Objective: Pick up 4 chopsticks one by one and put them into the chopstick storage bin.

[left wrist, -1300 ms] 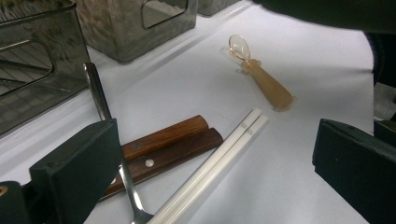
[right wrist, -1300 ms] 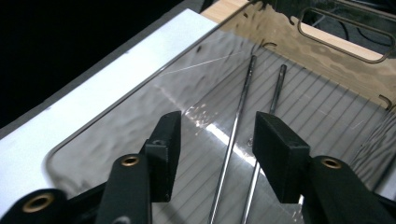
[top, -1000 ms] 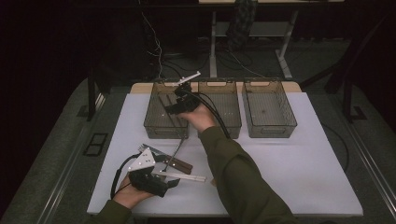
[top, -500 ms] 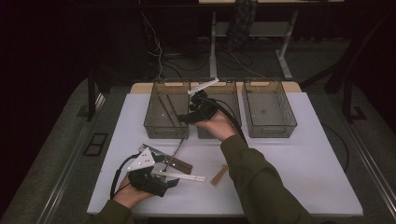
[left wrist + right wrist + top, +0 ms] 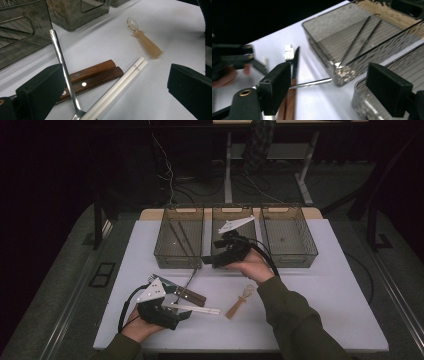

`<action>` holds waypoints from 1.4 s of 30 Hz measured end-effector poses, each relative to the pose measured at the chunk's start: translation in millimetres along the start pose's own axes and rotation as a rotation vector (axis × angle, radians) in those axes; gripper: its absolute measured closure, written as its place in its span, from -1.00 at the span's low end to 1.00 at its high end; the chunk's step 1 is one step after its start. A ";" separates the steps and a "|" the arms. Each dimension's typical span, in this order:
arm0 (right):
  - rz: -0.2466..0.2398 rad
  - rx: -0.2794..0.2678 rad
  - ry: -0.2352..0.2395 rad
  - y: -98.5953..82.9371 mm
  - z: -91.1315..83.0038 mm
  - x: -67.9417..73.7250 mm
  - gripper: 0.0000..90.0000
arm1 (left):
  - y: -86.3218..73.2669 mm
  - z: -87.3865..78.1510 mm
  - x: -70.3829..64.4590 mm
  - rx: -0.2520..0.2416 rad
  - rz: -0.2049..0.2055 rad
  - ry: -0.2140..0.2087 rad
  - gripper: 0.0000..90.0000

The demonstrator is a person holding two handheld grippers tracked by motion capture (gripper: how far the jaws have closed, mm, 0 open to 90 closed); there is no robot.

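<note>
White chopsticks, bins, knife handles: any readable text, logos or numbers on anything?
No readable text anywhere.
white chopsticks: a small grey mark near each end in the left gripper view, too small and blurred to read.
wooden handles: rivets, no lettering.
tan spoon and bins: no labels visible.

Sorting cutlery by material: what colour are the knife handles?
Reddish-brown wood handles with pale rivets, clearest in the left gripper view.

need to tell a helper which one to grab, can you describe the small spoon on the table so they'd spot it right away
On the white table, look in front of the three smoky bins, just right of the white chopsticks. The small spoon lies there alone. Unlike the wooden-handled cutlery nearby, it is stubby, translucent amber-pink, with a thick flared handle.
</note>
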State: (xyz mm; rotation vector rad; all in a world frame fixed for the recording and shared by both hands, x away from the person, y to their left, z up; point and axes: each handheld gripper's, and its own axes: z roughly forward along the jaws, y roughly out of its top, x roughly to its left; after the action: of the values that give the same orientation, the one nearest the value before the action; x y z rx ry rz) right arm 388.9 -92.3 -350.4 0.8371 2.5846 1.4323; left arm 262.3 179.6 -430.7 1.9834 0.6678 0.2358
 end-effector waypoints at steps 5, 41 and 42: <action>0.014 -0.057 -0.001 -12.3 -20.5 -2.8 -0.60 | -0.1 0.6 -0.3 0.006 0.002 0.002 -1.00; 0.064 -0.140 -0.182 -149.2 -103.8 -4.1 -0.69 | 2.5 1.1 -0.5 0.008 0.007 0.019 -1.00; 0.070 -0.139 -0.186 -153.4 -106.1 -4.8 -0.69 | 2.5 1.0 -0.5 0.009 0.008 0.022 -1.00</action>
State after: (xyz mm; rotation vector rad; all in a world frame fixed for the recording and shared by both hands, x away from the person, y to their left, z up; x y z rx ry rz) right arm 294.6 -239.7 -414.7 0.9973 2.3131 1.4558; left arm 263.3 177.6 -428.9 1.9953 0.6761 0.2596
